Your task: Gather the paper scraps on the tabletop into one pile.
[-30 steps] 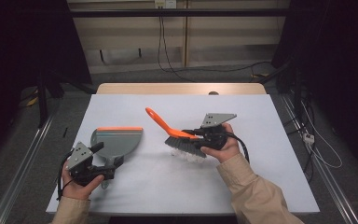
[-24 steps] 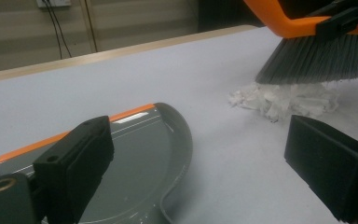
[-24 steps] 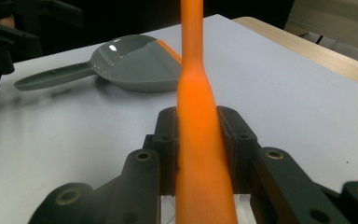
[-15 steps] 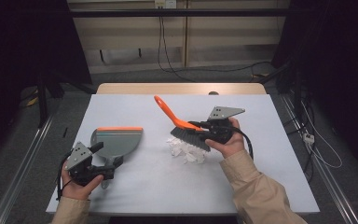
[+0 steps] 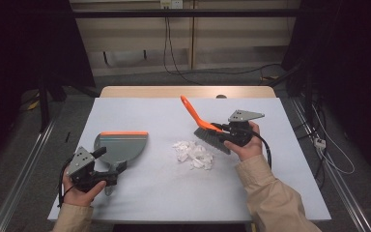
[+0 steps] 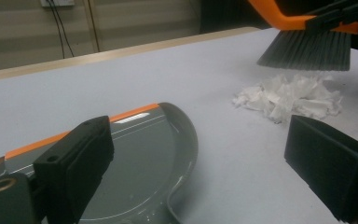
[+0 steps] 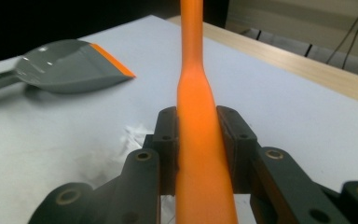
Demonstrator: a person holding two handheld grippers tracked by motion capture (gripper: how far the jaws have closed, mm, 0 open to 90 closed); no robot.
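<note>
Gripping the brush [image 5: 204,126], right gripper [image 5: 222,129] (left gripper [image 5: 112,170] gapes).

My high view hangs above the near edge of the table [image 5: 290,193], facing forward and down, far enough to take in the whole top and floor beyond. My left gripper view sits low over the surface, looking across the dustpan [image 6: 140,154] toward the paper scraps [image 6: 291,95] and brush [image 6: 307,46]. My right gripper view looks along the brush handle, very close, toward the dustpan [image 7: 65,65]. All three share dustpan, scraps and brush.
</note>
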